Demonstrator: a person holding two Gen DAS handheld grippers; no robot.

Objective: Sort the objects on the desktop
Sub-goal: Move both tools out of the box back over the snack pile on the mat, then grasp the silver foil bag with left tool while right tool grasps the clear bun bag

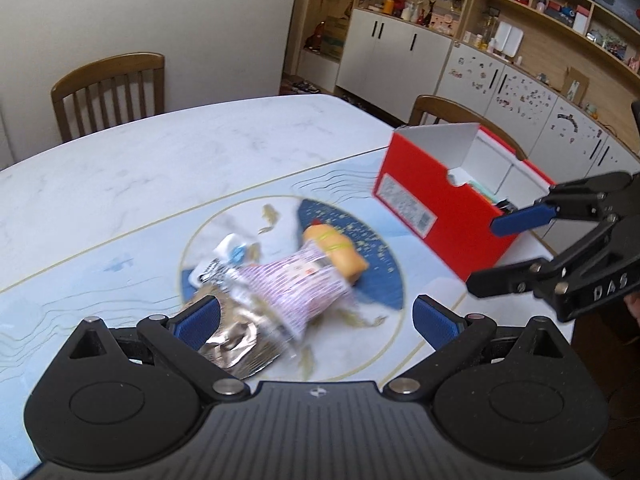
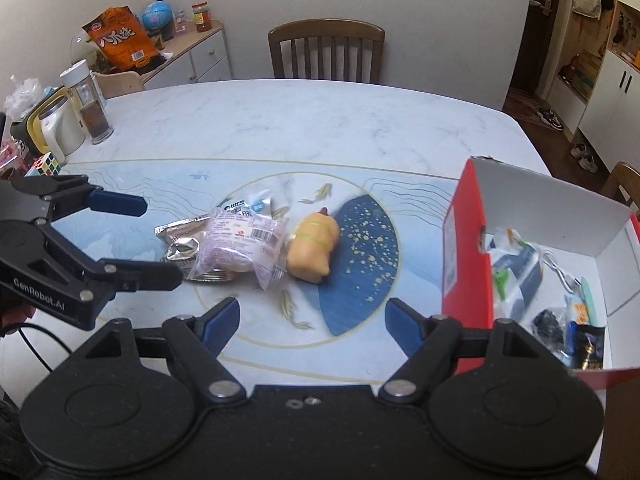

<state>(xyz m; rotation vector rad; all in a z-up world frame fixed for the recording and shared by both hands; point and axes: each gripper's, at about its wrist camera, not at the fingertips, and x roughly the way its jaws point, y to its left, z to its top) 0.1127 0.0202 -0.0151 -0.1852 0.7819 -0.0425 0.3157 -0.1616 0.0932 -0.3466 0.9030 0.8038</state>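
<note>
A small pile lies on the round pattern of the placemat [image 2: 360, 216]: a silver foil packet [image 2: 180, 236], a pink-printed wrapped packet [image 2: 244, 244], a white and blue packet [image 2: 248, 204] and an orange plush toy [image 2: 314, 248]. In the left wrist view the foil packet [image 1: 236, 344], the pink packet [image 1: 296, 284] and the toy [image 1: 336, 252] lie just ahead of my left gripper [image 1: 316, 320], which is open and holds nothing. My right gripper [image 2: 312, 320] is open and empty in front of the toy. An open red box [image 2: 464, 248] at the right holds several packets.
A glass tumbler [image 2: 94, 112], a white kettle [image 2: 60, 128] and a Rubik's cube [image 2: 46, 164] stand at the table's far left. Wooden chairs [image 2: 326, 52] stand behind the marble table [image 2: 300, 120]. Cabinets and shelves [image 1: 400, 48] line the wall beyond.
</note>
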